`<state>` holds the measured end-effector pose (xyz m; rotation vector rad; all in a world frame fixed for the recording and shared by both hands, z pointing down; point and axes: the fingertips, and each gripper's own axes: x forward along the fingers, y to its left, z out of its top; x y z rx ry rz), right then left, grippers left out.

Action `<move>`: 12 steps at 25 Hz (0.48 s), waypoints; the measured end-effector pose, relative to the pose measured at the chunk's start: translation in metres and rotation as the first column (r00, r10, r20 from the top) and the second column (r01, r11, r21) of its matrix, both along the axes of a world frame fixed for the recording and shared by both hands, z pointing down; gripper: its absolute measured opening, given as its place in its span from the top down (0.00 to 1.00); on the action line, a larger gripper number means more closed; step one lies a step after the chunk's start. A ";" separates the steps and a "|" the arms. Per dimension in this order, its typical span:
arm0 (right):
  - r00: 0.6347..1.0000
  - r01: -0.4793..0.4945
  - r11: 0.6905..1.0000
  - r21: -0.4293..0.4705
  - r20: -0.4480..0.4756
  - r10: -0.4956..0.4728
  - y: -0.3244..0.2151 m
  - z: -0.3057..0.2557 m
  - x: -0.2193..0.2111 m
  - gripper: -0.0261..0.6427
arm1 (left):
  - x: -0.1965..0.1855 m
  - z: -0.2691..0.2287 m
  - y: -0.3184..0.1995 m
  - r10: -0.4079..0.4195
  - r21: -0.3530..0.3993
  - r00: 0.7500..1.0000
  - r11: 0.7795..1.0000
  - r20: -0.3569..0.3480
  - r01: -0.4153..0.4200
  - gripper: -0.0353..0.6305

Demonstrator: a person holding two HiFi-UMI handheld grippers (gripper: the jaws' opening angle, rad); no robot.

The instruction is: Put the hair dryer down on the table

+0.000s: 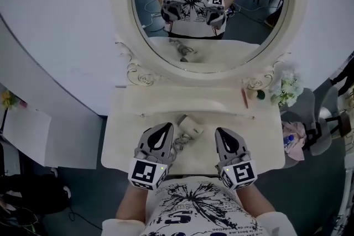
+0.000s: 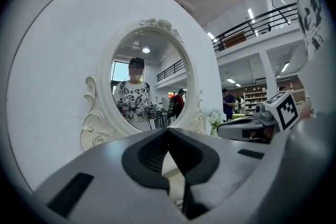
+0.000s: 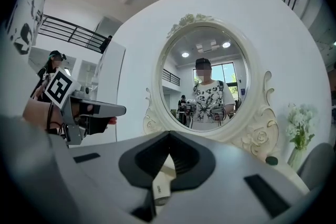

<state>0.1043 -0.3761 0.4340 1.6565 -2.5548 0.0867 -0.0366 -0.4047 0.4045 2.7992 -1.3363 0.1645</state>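
My left gripper has its fingers pressed together with nothing between them. My right gripper is likewise closed tip to tip and empty. The hair dryer lies on the white worktop between the two, with its cord curled just beside my left gripper, below the oval mirror.

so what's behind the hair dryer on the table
Bare table top, a raised ledge, then the oval mirror. Nothing else shows; the strip right against the hair dryer is covered by it.
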 end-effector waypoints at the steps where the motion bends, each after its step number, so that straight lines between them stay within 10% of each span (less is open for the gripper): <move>1: 1.000 0.004 1.000 0.002 -0.002 -0.004 0.000 -0.001 0.000 0.93 | 0.001 0.000 0.000 0.001 -0.001 1.000 1.000 0.000 -0.001 0.91; 12: 1.000 -0.002 1.000 -0.014 0.012 0.003 0.003 0.002 0.002 0.93 | -0.002 -0.001 -0.001 -0.014 0.002 1.000 1.000 -0.011 0.014 0.91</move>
